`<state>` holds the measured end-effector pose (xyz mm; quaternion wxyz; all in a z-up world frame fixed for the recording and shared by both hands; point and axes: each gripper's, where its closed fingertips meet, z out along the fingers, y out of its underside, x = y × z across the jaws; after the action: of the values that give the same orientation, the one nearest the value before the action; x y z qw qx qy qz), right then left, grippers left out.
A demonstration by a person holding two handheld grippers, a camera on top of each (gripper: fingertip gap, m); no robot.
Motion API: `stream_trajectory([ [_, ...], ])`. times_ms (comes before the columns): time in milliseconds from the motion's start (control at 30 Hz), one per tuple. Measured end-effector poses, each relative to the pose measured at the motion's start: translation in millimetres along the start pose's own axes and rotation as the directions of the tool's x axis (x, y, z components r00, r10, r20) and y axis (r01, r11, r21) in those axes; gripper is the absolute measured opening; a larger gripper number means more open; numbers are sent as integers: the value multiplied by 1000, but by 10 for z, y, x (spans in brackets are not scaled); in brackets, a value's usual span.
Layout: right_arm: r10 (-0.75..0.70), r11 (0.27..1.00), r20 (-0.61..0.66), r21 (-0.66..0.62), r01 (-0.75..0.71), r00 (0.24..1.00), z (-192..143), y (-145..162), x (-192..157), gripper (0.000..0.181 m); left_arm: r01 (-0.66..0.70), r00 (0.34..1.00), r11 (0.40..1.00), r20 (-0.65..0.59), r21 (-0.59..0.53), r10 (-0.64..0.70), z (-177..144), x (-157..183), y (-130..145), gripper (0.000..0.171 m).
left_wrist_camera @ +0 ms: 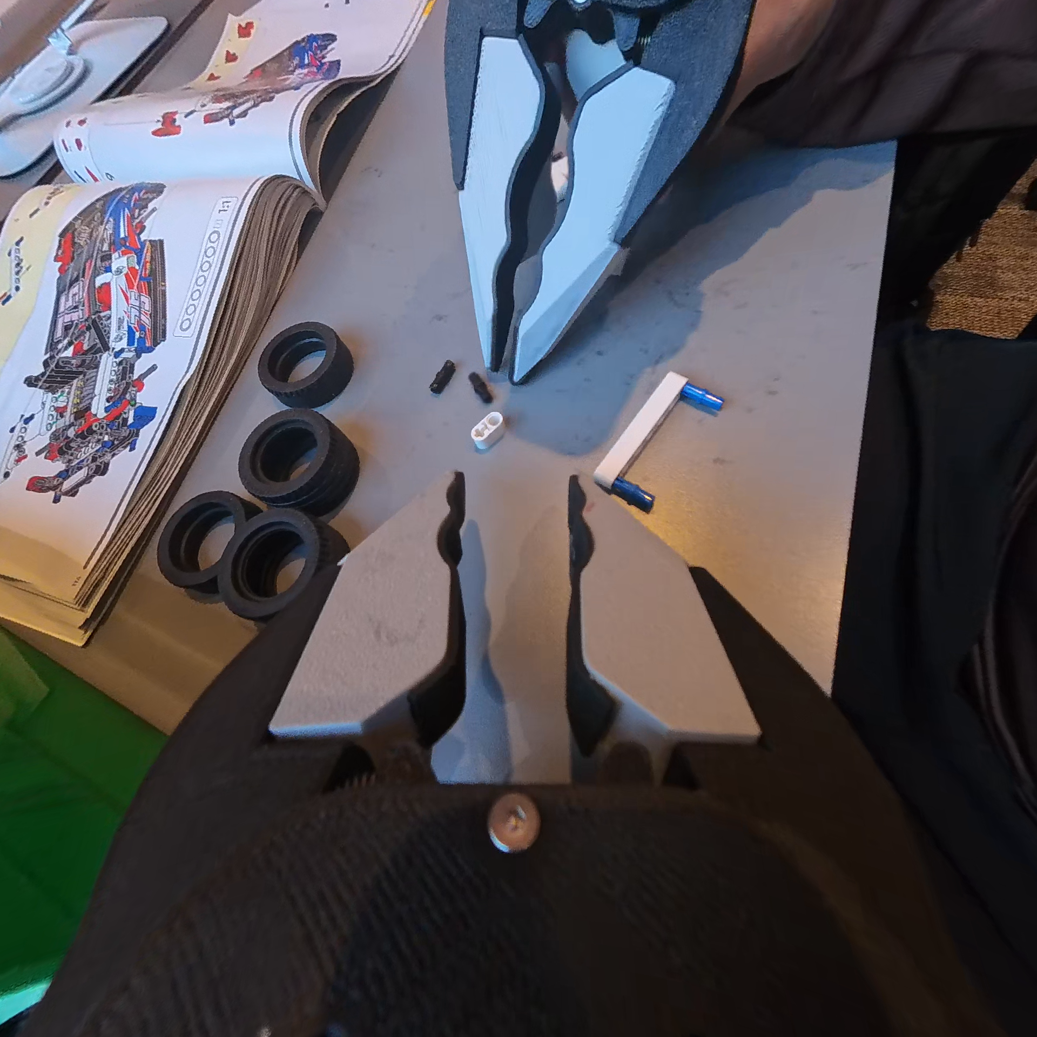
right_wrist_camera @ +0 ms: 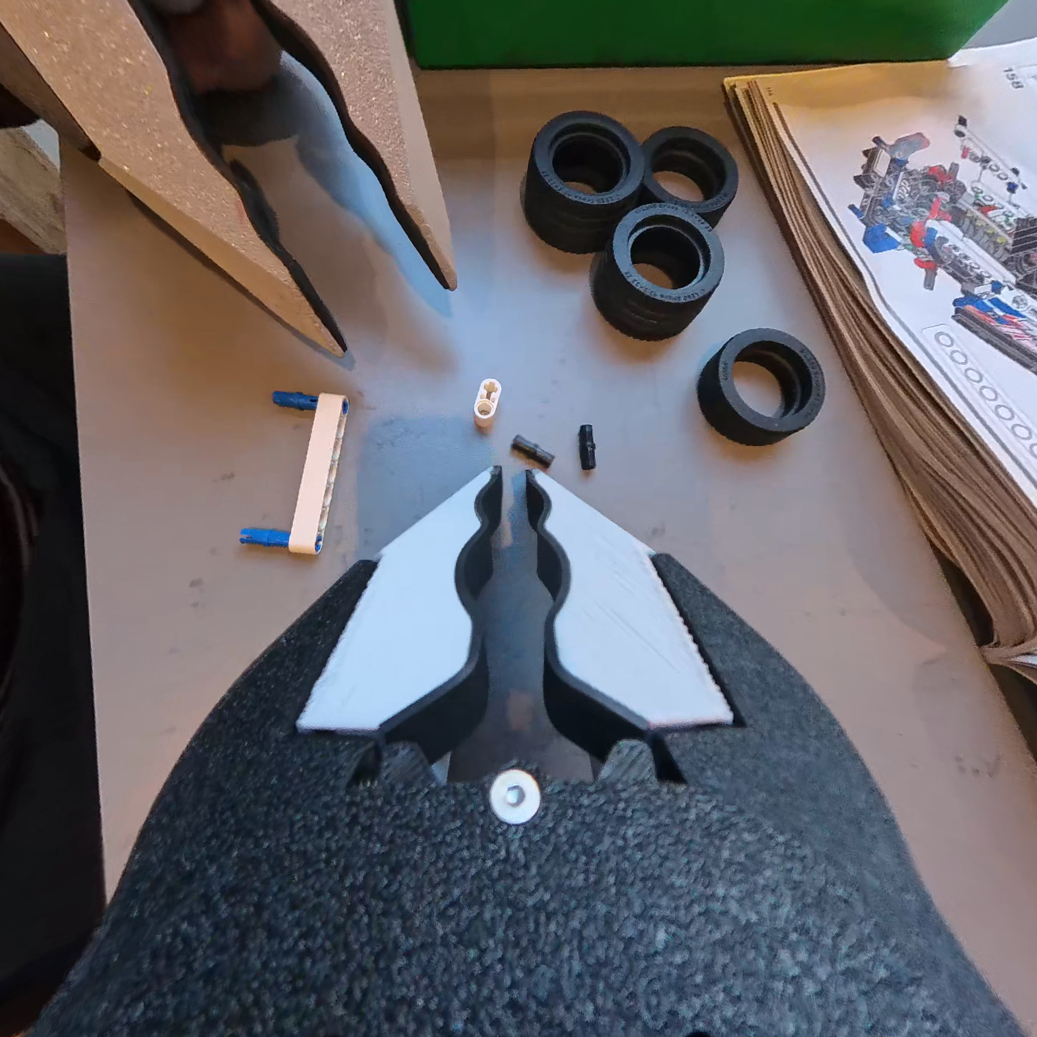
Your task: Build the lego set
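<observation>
On the grey counter (right_wrist_camera: 729, 561), right hand-held gripper (right_wrist_camera: 513, 477) nearly closed, empty, beside two small black pins (right_wrist_camera: 533, 450); left hand-held gripper (left_wrist_camera: 515, 482) open, empty, near short white connector (left_wrist_camera: 487, 430); risk: tips nudge pins, they roll off.

Each gripper has a black, grainy printed body, with pale grey wedge-shaped fingers (right_wrist_camera: 603, 606) lined in wavy black pads. A silver screw (right_wrist_camera: 514, 795) sits centred just behind the fingers.
</observation>
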<state>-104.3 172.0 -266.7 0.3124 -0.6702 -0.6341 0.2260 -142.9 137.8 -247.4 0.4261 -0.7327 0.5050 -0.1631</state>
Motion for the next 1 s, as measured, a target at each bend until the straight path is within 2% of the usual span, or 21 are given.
stream_trajectory([
  [167,17,1000,-24,8,-17,1000,-21,22,20,9,-15,1000,1000,16,-13,15,11,-2,15,34],
  [333,28,997,-68,70,-24,997,-58,-54,2,11,-28,999,1000,32,-10,28,7,-7,10,34],
  [500,-50,989,-151,128,70,987,-149,-204,11,9,-6,1000,1000,16,-7,6,5,-11,9,34],
  [600,-8,985,-120,168,28,993,-148,-234,-13,10,8,1000,1000,11,-2,-8,0,-18,4,34],
  [767,80,979,-112,198,-57,990,-166,-235,87,31,16,1000,1000,-3,-7,-16,5,-12,9,33],
  [833,106,978,-102,192,-85,989,-180,-243,114,48,19,1000,1000,-22,-11,-19,13,7,12,33],
  [867,106,980,-98,179,-87,990,-178,-232,119,51,21,999,1000,-39,-14,-22,17,24,13,34],
  [967,100,985,-71,148,-89,992,-145,-148,112,49,21,989,1000,-149,-18,-23,30,150,2,36],
  [1000,110,985,-57,139,-101,992,-133,-117,112,42,26,984,999,-176,-19,-29,33,175,-4,36],
])
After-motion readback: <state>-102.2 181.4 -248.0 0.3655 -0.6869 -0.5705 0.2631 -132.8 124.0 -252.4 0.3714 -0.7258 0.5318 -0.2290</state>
